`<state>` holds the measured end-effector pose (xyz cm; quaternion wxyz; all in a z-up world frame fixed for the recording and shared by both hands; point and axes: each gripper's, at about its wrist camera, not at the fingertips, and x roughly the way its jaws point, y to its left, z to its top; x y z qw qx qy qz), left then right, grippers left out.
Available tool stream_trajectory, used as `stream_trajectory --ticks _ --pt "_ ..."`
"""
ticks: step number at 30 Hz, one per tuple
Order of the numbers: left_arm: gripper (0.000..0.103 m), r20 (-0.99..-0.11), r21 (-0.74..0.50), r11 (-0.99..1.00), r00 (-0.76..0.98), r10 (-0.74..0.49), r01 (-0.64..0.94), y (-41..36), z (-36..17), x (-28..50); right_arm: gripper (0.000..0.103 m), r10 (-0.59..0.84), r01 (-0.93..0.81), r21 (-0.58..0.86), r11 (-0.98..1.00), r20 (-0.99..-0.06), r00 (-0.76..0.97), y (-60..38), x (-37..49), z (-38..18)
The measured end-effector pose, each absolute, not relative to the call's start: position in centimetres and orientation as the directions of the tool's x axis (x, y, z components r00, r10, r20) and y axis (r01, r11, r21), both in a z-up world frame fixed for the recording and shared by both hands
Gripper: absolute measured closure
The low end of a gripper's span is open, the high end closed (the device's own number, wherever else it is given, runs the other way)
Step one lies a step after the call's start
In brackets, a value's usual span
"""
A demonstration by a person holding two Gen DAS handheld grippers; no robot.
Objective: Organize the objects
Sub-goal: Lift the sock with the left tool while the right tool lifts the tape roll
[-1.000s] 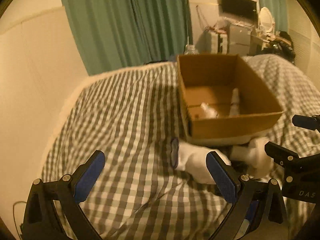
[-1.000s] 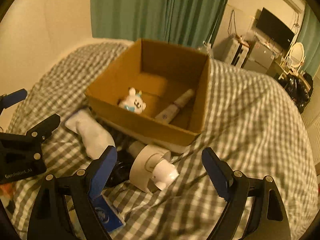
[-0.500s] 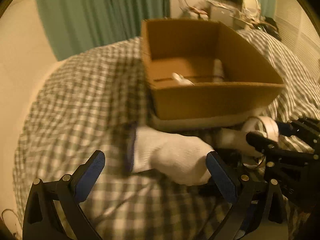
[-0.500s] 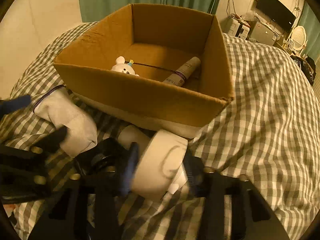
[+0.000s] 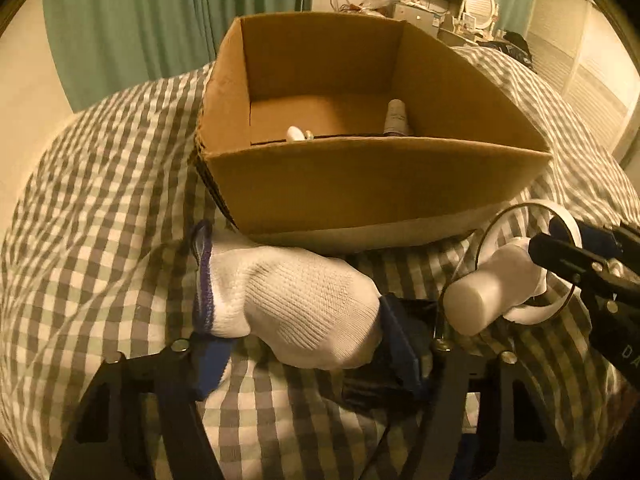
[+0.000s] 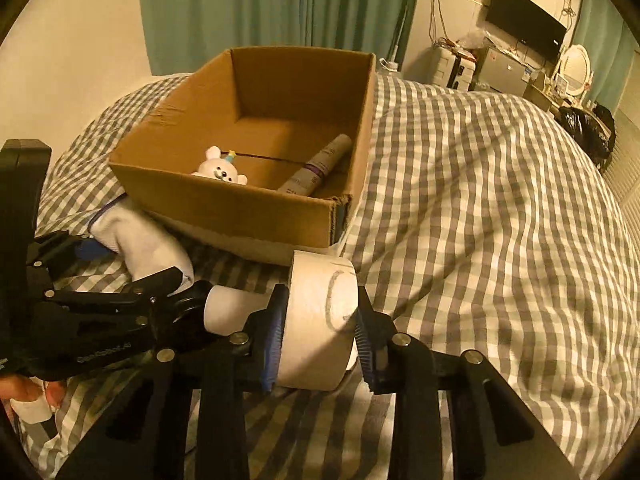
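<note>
A white sock (image 5: 288, 300) with a purple cuff lies on the checked bed in front of the cardboard box (image 5: 360, 176). My left gripper (image 5: 304, 344) is closed around the sock's toe end. My right gripper (image 6: 320, 344) is shut on a white fan-like device (image 6: 320, 320) with a round head and white handle; it also shows in the left wrist view (image 5: 496, 296). The box (image 6: 224, 200) holds a white bear figure (image 6: 220, 170) and a grey tube (image 6: 320, 164).
The checked bedspread (image 6: 500, 200) spreads to the right of the box. A dark object (image 5: 404, 360) lies under the sock and device. Green curtains (image 6: 260, 8) hang behind; a desk with a TV (image 6: 524, 28) and mirror stands at the far right.
Both grippers moved forward and closed: the left around the sock, the right onto the white device. The box now looms closer in the left view.
</note>
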<state>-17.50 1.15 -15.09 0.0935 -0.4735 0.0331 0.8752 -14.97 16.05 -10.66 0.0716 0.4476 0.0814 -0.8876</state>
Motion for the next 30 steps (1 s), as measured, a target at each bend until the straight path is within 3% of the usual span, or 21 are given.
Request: stream_trajectory --ticks 19,30 --pt "0.037 -0.744 -0.007 -0.988 -0.659 0.109 -0.156 -0.8 -7.7 -12.8 0.073 -0.266 0.268 0.116 -0.956 -0.721 -0.640 15.7 -12.0 -4.6" --pt "0.037 -0.728 0.017 -0.987 -0.679 0.096 -0.157 -0.8 -6.2 -11.8 0.073 -0.204 0.267 0.030 -0.963 -0.729 -0.654 14.9 -12.0 -4.6"
